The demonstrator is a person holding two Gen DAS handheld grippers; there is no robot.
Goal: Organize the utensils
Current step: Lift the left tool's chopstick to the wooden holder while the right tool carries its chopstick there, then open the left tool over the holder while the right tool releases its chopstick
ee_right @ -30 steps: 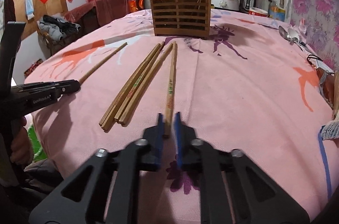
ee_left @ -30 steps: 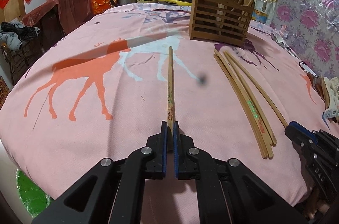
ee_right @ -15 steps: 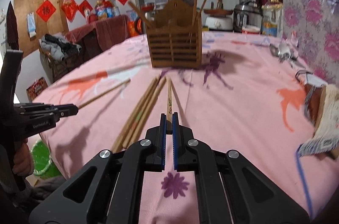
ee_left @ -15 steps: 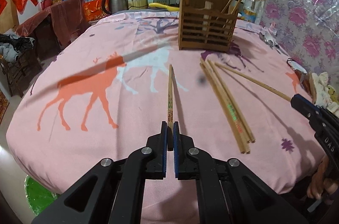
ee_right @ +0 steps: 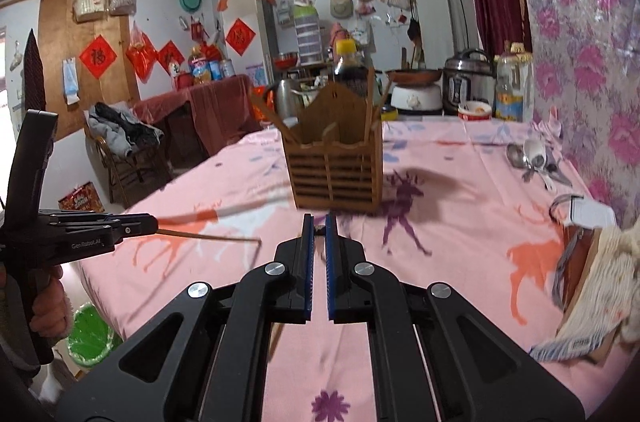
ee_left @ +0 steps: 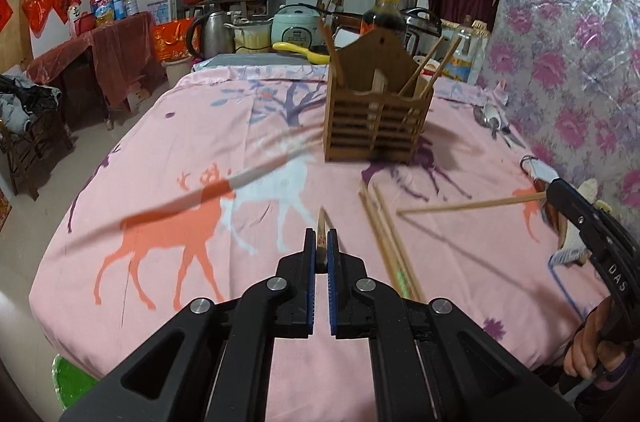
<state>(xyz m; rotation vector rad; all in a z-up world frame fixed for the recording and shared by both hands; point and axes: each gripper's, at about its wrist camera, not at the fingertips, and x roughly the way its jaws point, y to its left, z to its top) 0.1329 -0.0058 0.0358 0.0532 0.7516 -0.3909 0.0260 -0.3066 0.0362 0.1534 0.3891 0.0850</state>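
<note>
Your left gripper (ee_left: pixel 321 249) and right gripper (ee_right: pixel 319 231) each pinch one chopstick, jaws closed tight, near the wooden holder (ee_left: pixel 376 126).

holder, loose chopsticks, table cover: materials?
Holder: looks like wood or bamboo, brown, matte, with slatted walls and a peaked back board.
Chopsticks: pale bamboo or wood by colour, unlacquered look; green print on one.
Table cover: printed fabric, pink with deer pattern, matte and slightly creased.
</note>
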